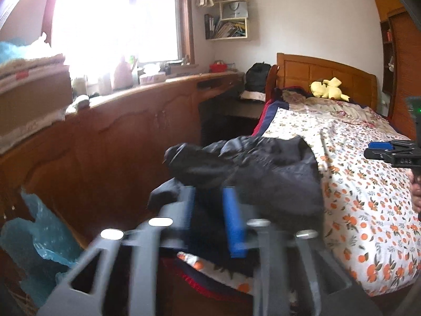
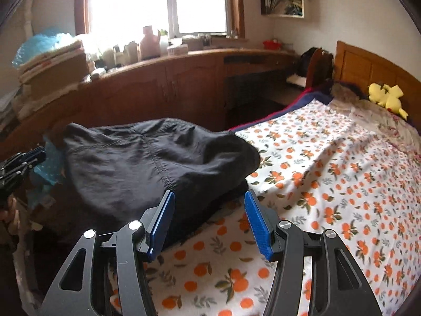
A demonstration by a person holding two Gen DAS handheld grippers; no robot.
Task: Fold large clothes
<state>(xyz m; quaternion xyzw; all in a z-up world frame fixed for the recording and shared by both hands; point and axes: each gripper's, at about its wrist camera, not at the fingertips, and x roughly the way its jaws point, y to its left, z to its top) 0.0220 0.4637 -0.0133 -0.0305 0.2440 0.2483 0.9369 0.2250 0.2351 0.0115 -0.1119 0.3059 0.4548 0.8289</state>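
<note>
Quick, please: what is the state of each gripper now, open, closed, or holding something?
Left gripper: open, dark garment between its fingers, not pinched.
Right gripper: open, holding nothing, just before the garment's edge.

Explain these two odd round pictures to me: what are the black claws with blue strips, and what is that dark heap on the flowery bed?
No robot arm here: a person holds a two-finger tool in each hand, with a wide-angle camera on each looking along its fingers. One picture is from the left gripper, the other from the right gripper; each also shows the other tool at its edge. The blue strips are grip pads. On the bed's white sheet printed with oranges lies a crumpled black fabric garment, waiting to be folded. A yellow plush toy sits by the wooden headboard. Both grippers are open. The right holds nothing; the garment lies between the left one's pads, but the blurred picture shows no grip.
</note>
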